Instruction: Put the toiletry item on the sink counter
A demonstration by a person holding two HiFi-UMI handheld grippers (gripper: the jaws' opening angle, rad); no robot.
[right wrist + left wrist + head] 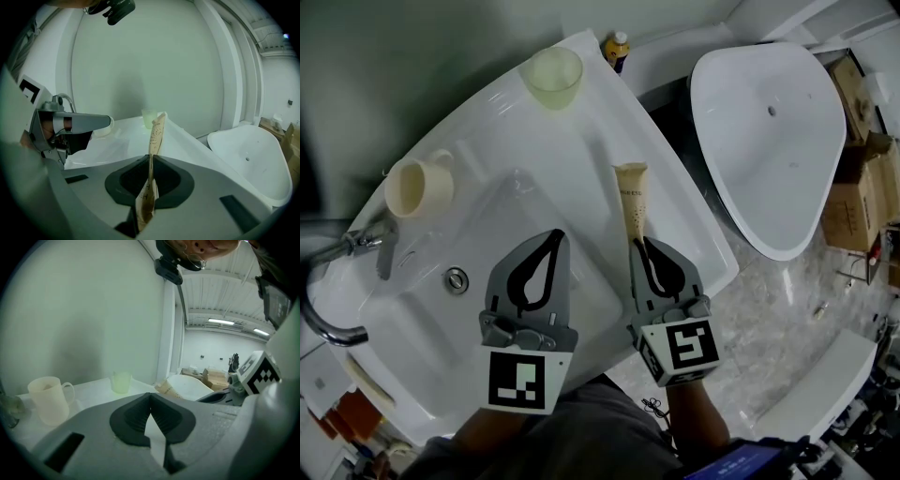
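A tan toiletry tube (631, 202) sticks forward out of my right gripper (639, 246), which is shut on its narrow end. The tube's wide crimped end points away, over the right part of the white sink counter (591, 131). In the right gripper view the tube (156, 133) stands on edge between the jaws of the right gripper (150, 157). I cannot tell whether it touches the counter. My left gripper (555, 234) is over the sink basin (516, 253), shut with nothing in it. From the left gripper view the left gripper (150, 395) has its tips together, and the tube (165, 388) lies to its right.
A beige mug (417, 187) stands on the counter's left, a pale green cup (552, 77) at its far corner, a small bottle (617, 47) behind that. The faucet (356, 246) and drain (456, 278) are at left. A white tub (769, 131) and cardboard boxes (853, 187) lie right.
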